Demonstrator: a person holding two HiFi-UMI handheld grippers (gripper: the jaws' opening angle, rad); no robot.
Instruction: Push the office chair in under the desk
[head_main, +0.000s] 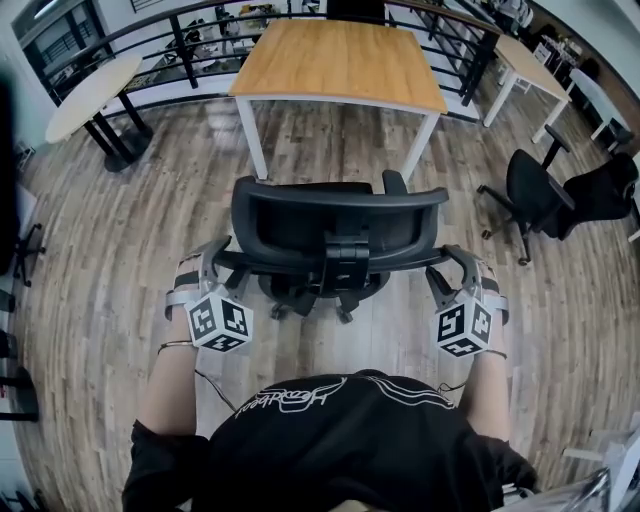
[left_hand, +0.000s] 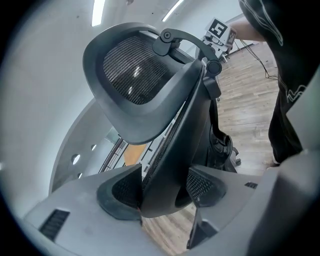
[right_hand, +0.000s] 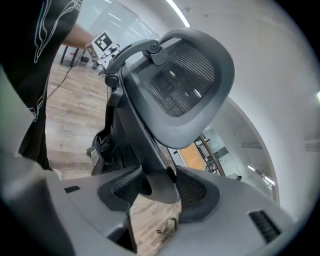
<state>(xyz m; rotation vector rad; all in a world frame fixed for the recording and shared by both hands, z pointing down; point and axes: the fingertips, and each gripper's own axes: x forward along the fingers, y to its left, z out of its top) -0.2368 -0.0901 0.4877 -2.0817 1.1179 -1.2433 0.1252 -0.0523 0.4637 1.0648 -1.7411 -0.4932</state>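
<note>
The desk (head_main: 340, 60) stands at top centre. The office chair (head_main: 335, 225) sits mid-frame, short of it, its seat mostly hidden under the backrest. Both forearms reach forward, with the left gripper (head_main: 212, 262) and right gripper (head_main: 452, 268) each clamped on a backrest edge.

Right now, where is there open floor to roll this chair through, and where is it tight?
Open: the wood floor between the office chair and the desk, running in between its white front legs; also the floor left, toward the round table. Crowded: right side, two black chairs.
</note>
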